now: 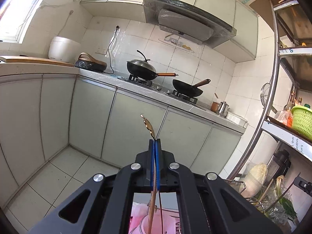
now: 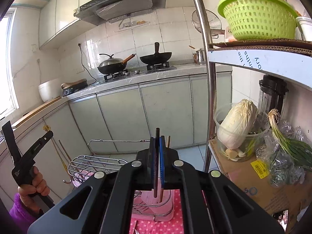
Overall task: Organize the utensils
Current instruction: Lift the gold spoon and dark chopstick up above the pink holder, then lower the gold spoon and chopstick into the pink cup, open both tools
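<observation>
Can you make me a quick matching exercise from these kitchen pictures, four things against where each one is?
Things:
1. lidded wok
2. green basket
3. cabbage
4. dark chopstick

Places:
a. clear tub on the lower shelf
b. stove burner
c. between the right hand-held gripper fingers
d. upper shelf

Pairs: 1-b, 2-d, 3-a, 4-c

Bright window daylight, fisheye-warped edges

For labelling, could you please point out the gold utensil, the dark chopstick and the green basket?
Gold utensil (image 1: 148,126): left wrist view, on its ornate end above the fingers.
Dark chopstick (image 2: 157,132): right wrist view, on its top end.
Green basket (image 2: 257,17): right wrist view, on its slotted wall.
</observation>
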`<state>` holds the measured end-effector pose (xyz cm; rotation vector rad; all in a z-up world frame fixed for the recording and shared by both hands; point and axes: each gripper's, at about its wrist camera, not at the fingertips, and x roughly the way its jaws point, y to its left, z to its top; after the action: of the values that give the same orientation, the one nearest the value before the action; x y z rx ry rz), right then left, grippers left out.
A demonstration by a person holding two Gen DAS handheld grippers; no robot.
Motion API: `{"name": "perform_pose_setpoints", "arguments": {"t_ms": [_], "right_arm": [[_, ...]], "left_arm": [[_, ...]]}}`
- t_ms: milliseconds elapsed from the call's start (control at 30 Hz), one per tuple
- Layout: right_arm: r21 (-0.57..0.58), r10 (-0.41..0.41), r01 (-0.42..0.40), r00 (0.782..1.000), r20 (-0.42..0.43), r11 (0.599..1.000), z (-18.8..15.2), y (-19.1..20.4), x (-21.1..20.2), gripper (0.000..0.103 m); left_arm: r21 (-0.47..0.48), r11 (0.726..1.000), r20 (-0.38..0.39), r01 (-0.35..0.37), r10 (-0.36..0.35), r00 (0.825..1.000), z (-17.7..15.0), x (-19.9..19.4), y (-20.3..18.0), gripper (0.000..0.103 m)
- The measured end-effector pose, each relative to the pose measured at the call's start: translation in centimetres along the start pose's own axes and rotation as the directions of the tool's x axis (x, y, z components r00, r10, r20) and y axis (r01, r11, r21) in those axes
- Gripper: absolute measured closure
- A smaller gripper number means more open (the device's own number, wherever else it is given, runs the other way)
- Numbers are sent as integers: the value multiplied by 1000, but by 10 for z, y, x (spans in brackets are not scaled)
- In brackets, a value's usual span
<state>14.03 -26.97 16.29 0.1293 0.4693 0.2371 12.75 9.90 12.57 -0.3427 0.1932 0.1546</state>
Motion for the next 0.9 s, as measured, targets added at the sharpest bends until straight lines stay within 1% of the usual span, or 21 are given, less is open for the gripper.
{"name": "perform_pose_setpoints", "arguments": {"t_ms": [133,400,500,633,733,900], "right_arm": [[8,-6,6,1000,-27,1000,-7,-3,10,99],[12,-14,15,994,-107,1000,-26,-7,32,99],[32,-8,13,990,-141,999,-33,-12,42,99],[55,-4,15,983,-184,998,-42,-19,55,99],[59,-8,21,978,-207,998,-48,-21,63,99],[71,-5,23,972,-235,997,-54,-25,72,99]], "left_arm": [[41,999,22,-21,20,1000,-15,3,-4,102],[124,992,2,-25,25,1000,-51,7,-10,102],[147,989,-29,-24,29,999,-65,10,-10,102],[144,989,-90,-8,21,996,-76,17,-7,102],[138,990,-133,6,12,991,-81,22,-5,102],[108,994,-174,13,6,985,-82,26,2,100]]}}
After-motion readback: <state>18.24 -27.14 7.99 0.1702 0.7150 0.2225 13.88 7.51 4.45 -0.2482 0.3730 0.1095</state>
